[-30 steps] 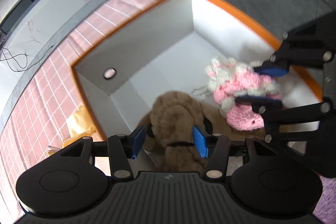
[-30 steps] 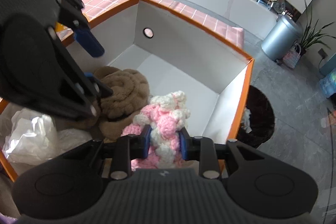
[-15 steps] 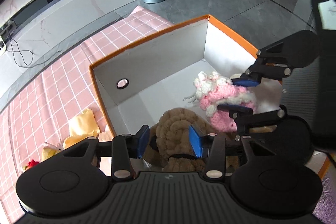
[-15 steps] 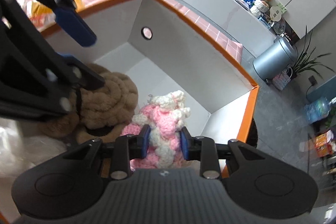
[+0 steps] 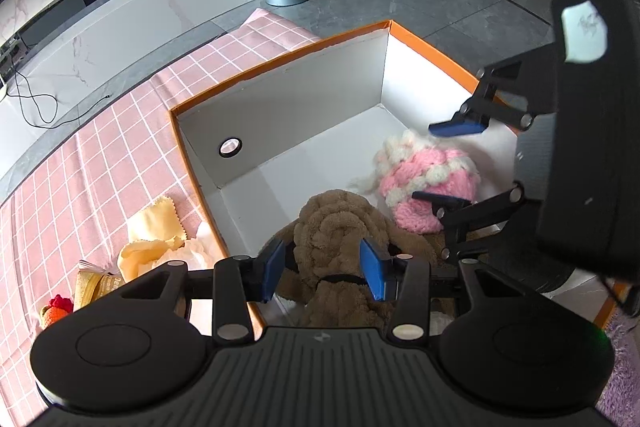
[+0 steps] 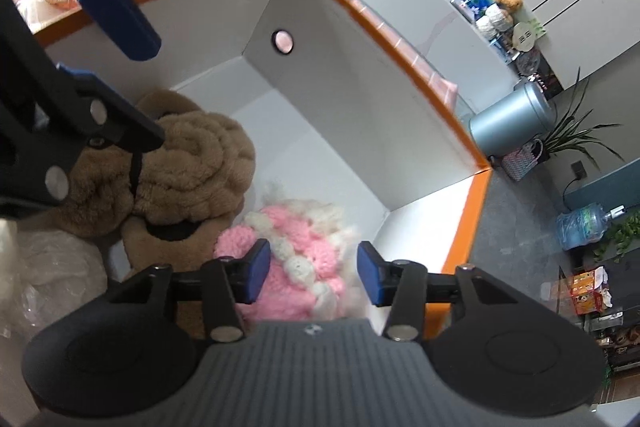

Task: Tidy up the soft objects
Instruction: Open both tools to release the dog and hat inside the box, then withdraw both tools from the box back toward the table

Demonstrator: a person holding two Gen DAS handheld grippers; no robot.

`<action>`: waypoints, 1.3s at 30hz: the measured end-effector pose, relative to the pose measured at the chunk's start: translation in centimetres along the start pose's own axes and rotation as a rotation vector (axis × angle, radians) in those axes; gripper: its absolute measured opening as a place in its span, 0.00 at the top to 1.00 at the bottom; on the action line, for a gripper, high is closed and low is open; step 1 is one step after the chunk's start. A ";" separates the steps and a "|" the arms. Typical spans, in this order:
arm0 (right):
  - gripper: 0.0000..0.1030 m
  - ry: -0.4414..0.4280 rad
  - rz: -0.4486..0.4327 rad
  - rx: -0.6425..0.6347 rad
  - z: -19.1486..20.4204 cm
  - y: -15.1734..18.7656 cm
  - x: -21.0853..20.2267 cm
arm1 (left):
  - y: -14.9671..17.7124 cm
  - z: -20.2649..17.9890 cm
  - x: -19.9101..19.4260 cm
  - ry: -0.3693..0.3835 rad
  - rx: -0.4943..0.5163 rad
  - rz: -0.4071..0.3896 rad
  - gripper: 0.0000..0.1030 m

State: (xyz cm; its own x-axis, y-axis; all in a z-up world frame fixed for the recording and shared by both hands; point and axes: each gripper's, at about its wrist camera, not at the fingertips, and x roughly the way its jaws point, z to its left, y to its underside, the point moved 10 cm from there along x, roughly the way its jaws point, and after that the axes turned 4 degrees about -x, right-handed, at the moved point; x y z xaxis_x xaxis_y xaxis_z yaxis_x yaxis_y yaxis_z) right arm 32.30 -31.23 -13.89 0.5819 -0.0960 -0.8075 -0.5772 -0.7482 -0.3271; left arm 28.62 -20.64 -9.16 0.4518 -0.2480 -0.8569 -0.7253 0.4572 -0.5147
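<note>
Right gripper [image 6: 312, 273] jaws, earlier clamping pink knit [image 6: 296, 267], opening.

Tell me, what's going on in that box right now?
Right gripper jaws opening, pink knit loose between them. Left gripper open around brown plush. Both soft things inside orange box. Nothing blocking.

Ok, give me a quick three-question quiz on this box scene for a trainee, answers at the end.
1. True or false: the pink hat lies inside the box.
2. Which sits nearer the round hole in the box wall: A the pink hat, B the brown plush?
3. What is between the right gripper's opening jaws?

Key: 1 true. 2 B. 3 The pink hat, no longer pinched.
</note>
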 end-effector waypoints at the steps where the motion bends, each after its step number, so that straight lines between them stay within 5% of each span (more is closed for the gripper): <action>1: 0.44 0.012 -0.004 -0.003 -0.2 0.0 -0.3 | 0.0 0.0 -0.1 0.001 -0.003 -0.005 0.49; 7: 0.32 0.070 -0.010 -0.003 -1.2 0.2 -2.4 | 0.2 0.1 -1.4 0.016 -0.016 -0.034 0.49; 20: 0.27 0.094 -0.081 0.172 -1.3 1.3 -9.3 | 1.9 -0.1 -5.7 0.070 -0.045 -0.151 0.49; 30: 0.27 0.130 -0.321 0.382 1.9 -1.0 -15.7 | 5.3 2.3 -10.6 0.111 -0.199 -0.329 0.49; 39: 0.27 0.116 -0.459 0.463 7.6 -4.5 -17.9 | 10.1 7.6 -13.6 0.047 -0.418 -0.469 0.49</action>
State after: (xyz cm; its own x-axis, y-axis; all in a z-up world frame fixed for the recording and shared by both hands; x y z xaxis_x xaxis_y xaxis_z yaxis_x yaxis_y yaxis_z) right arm 20.11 -21.09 -1.68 0.8703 0.0760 -0.4867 -0.4279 -0.3730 -0.8233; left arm 19.11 -6.19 -2.52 0.7543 -0.3830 -0.5332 -0.6019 -0.0794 -0.7946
